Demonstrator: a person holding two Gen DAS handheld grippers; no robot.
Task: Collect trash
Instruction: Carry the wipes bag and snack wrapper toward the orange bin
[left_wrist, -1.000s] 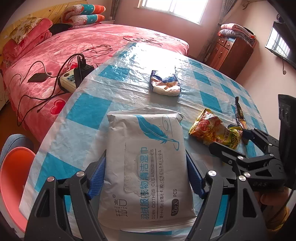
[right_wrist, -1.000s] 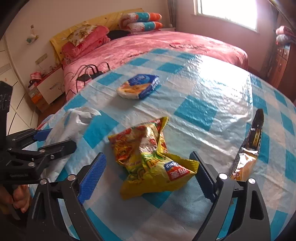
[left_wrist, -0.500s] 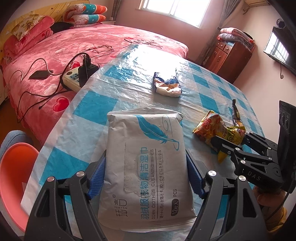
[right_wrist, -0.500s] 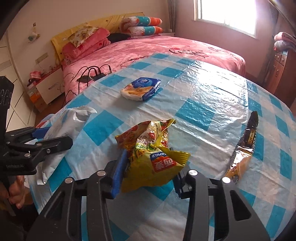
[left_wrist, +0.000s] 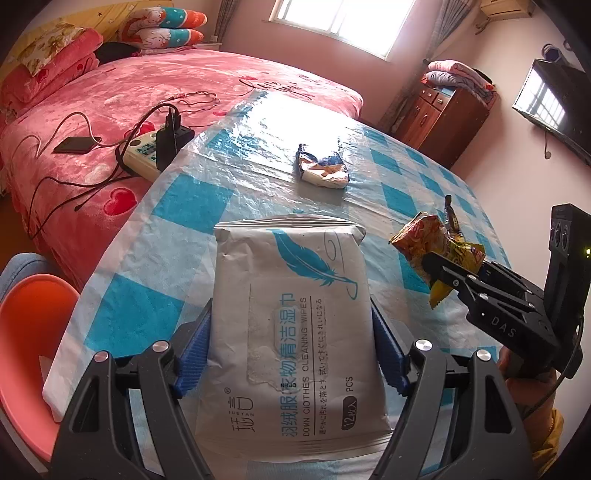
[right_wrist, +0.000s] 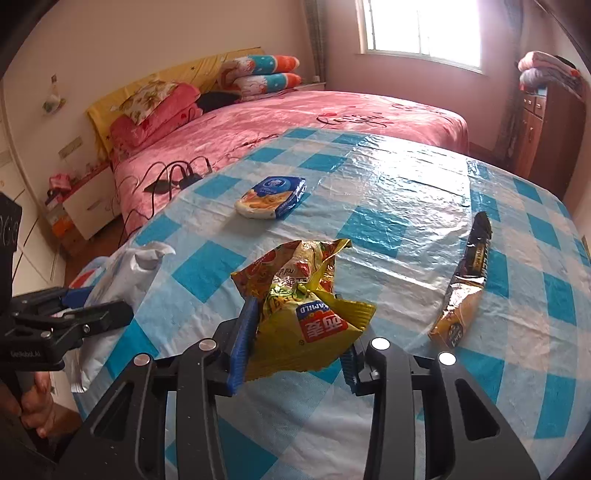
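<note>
**Both tongs gripping wrappers over the checked tabletop**

The crumpled yellow-and-red foil snack bag (right_wrist: 295, 310) sits pinched between the ribbed blue pads of the right tongs (right_wrist: 295, 343), whose jaws are closing on it, just above the glossy blue-and-white checked plastic tabletop (right_wrist: 388, 206). The left tongs (left_wrist: 291, 354) clamp the flat white wet-wipes pack with a blue feather print (left_wrist: 295, 332) by its sides. Lying on the tabletop are a long black-and-gold torn sachet (right_wrist: 465, 280) and, farther off, a puffy blue-and-white wrapper (right_wrist: 271, 197). Beyond stands a pink satin bed (left_wrist: 184, 85).
</note>
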